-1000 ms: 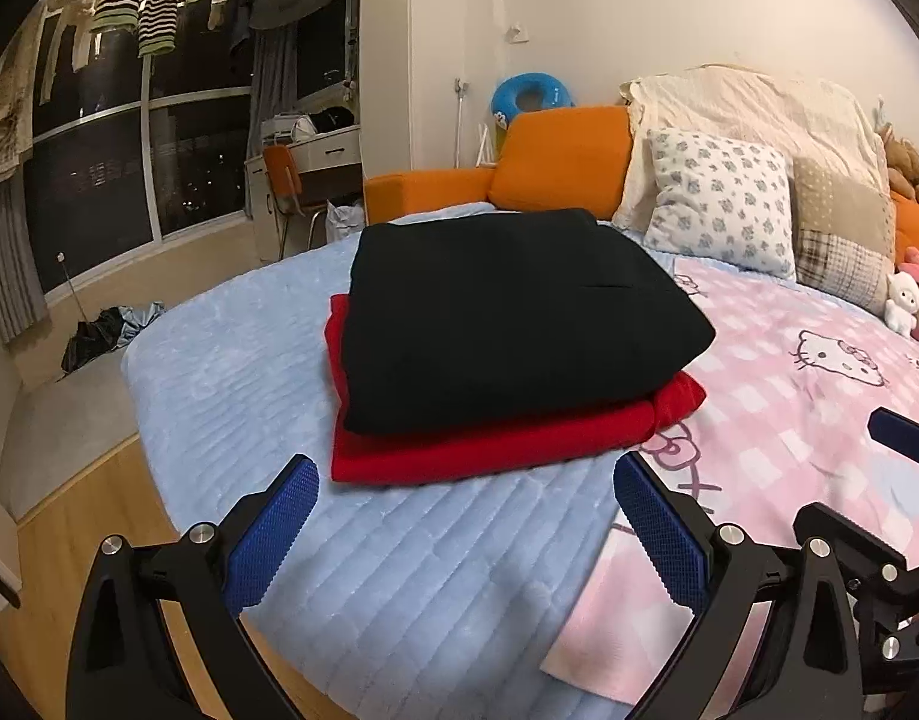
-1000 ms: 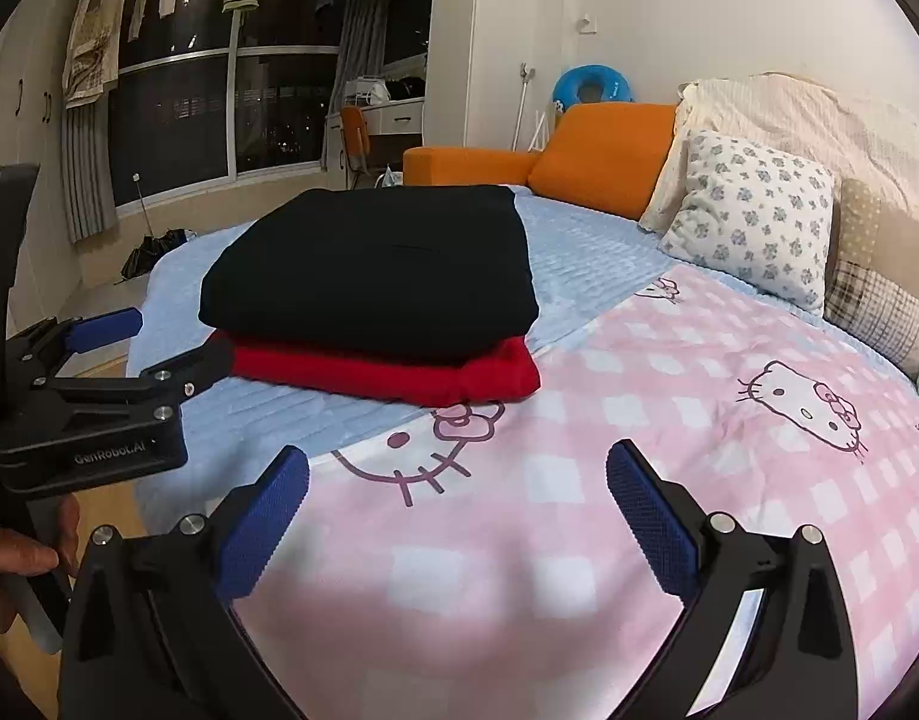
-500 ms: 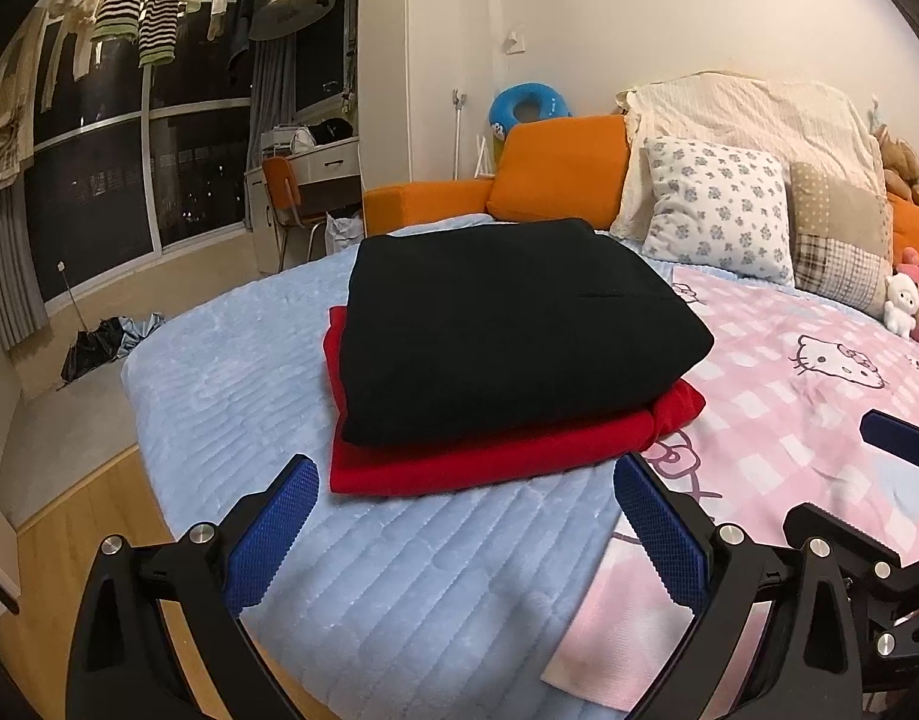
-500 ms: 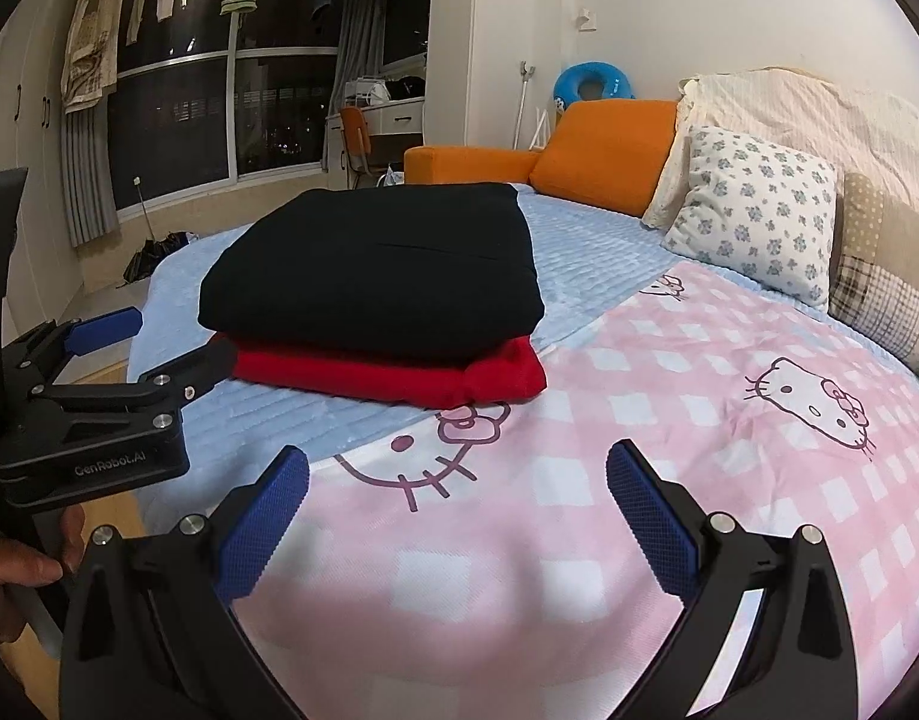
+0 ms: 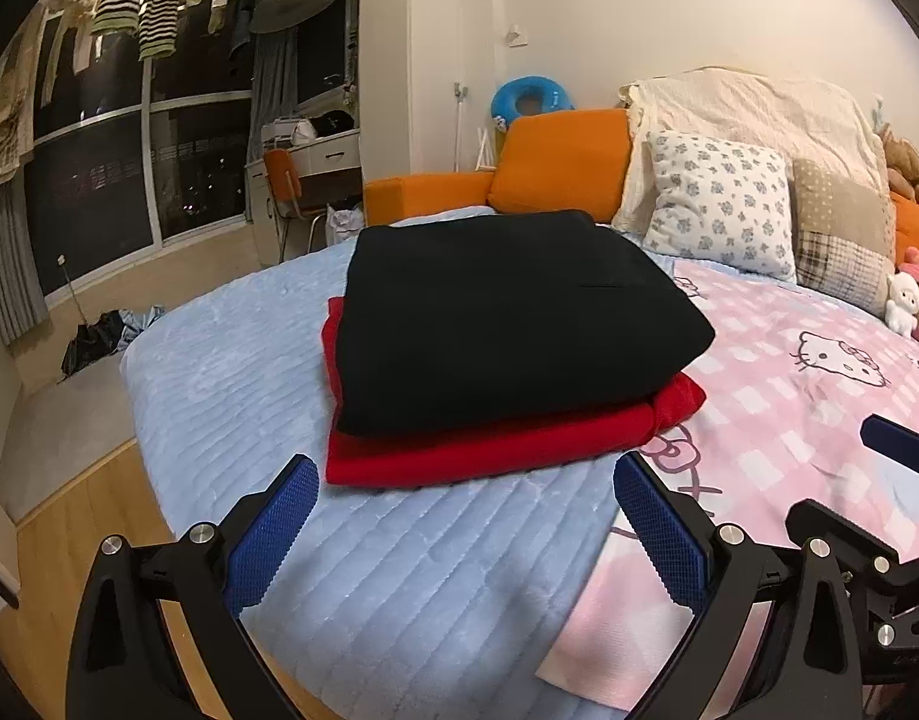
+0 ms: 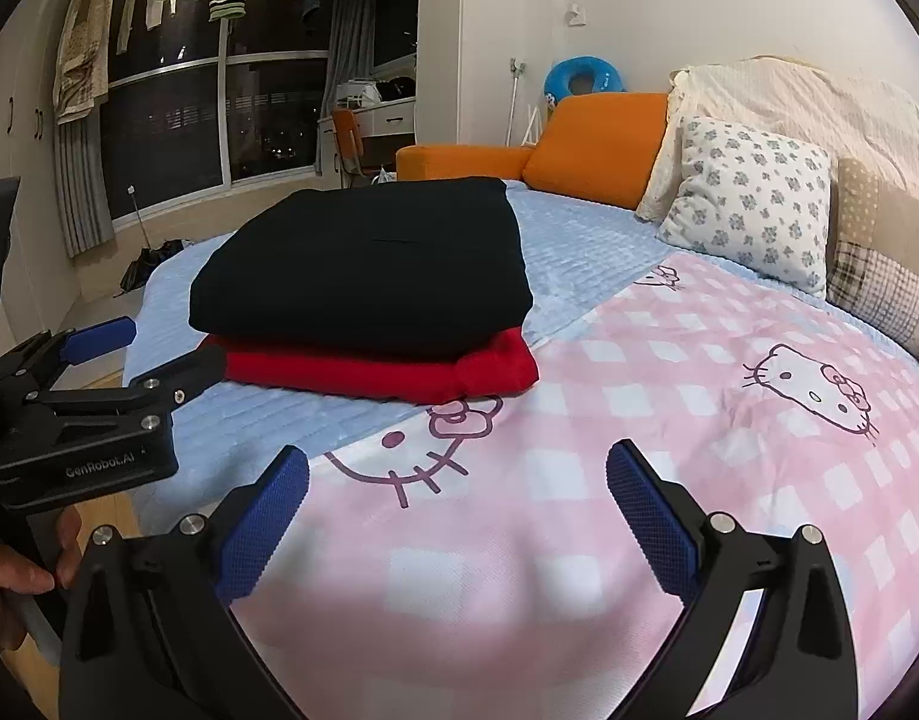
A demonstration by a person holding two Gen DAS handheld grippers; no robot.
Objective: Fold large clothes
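Observation:
A folded black garment lies on top of a folded red garment, stacked on the light blue blanket of the bed. My left gripper hovers open just short of the stack's near edge, holding nothing. My right gripper is open over the pink cat-print cover, to the right of the stack and apart from it. In the right wrist view the left gripper shows at the left edge, with a hand on its handle.
Pillows and an orange headboard cushion line the far side of the bed. Plush toys sit at the right. The bed's edge drops to a wooden floor at the left; a desk and chair stand by the window.
Both views have crept slightly closer to the stack and dipped a little. The garments have not moved and both grippers stay open.

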